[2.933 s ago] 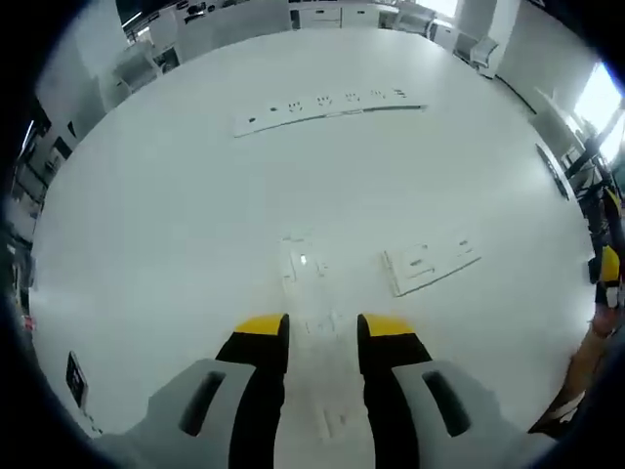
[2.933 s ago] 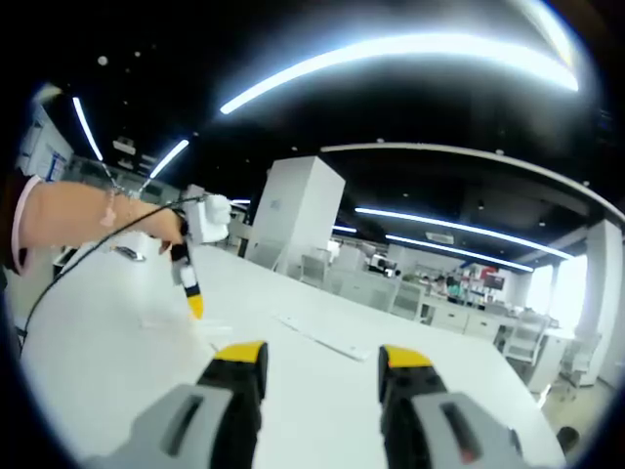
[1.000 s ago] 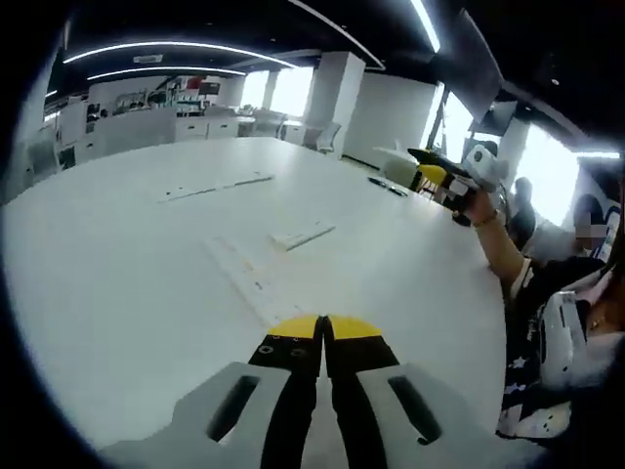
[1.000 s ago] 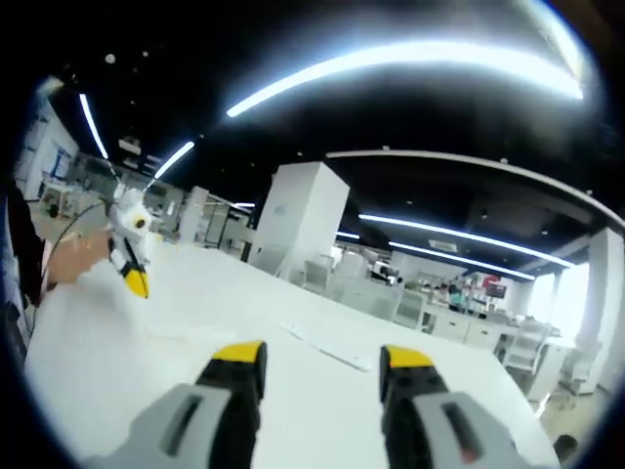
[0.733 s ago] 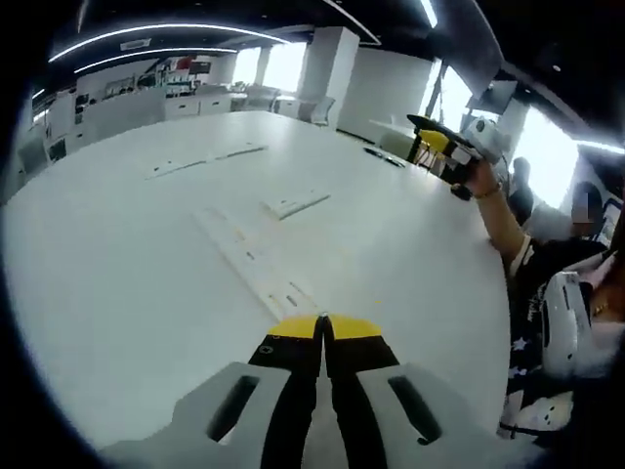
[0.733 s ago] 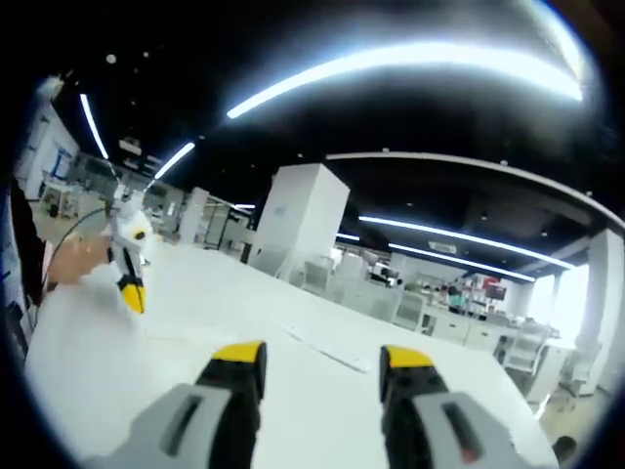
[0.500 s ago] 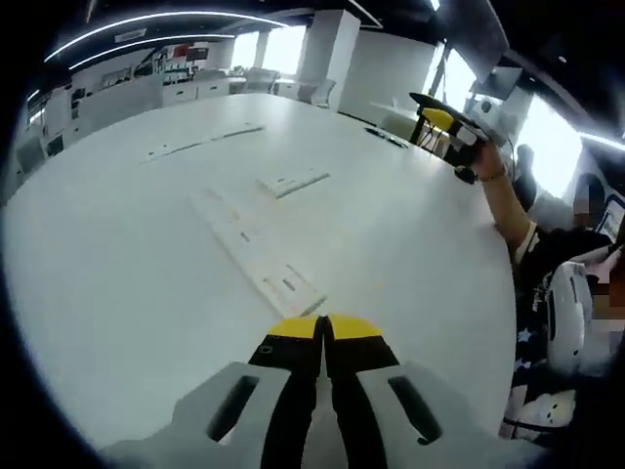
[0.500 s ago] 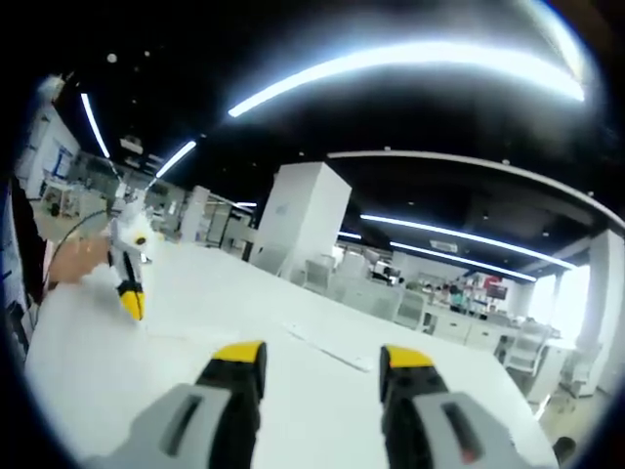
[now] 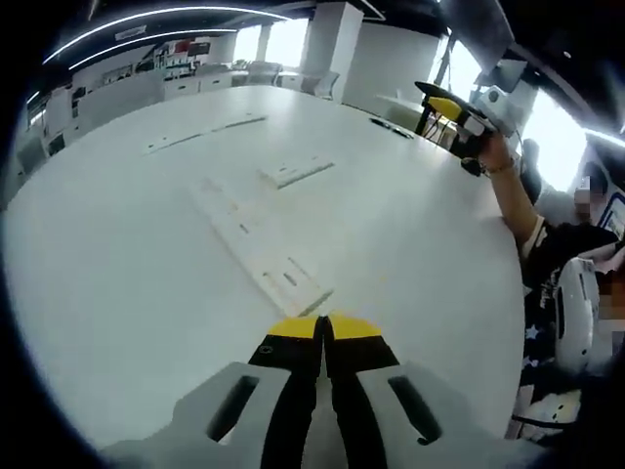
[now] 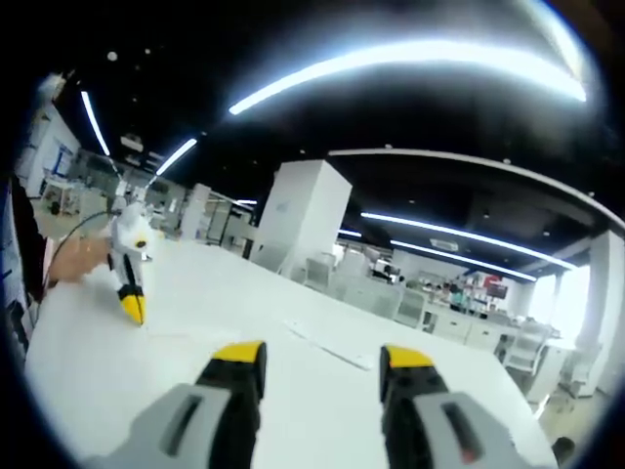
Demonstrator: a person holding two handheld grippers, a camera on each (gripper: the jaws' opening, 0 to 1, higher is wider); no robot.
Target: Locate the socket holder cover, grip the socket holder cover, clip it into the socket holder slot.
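A long white socket holder (image 9: 257, 246) lies slantwise on the white table (image 9: 117, 293), just beyond my left gripper (image 9: 322, 328). Its jaws are shut, and I see nothing between them. A shorter white cover piece (image 9: 296, 172) lies farther out. At the upper right of the left gripper view a hand holds my right gripper (image 9: 441, 102) above the table's far edge. In the right gripper view, my right gripper (image 10: 322, 360) is open and empty, raised over the table (image 10: 88, 362). There the left gripper (image 10: 131, 305) points its yellow tip down at the table on the left.
Another long white strip (image 9: 203, 133) lies far across the table, and a thin strip (image 10: 330, 349) shows past the right jaws. A person sits at the table's right edge (image 9: 547, 244). Office desks and chairs (image 10: 410, 303) stand beyond the table.
The left gripper, open 2.9 s ago, is now shut. The left view has tilted down and the socket holder looks nearer. In the right gripper view the left gripper sits farther left.
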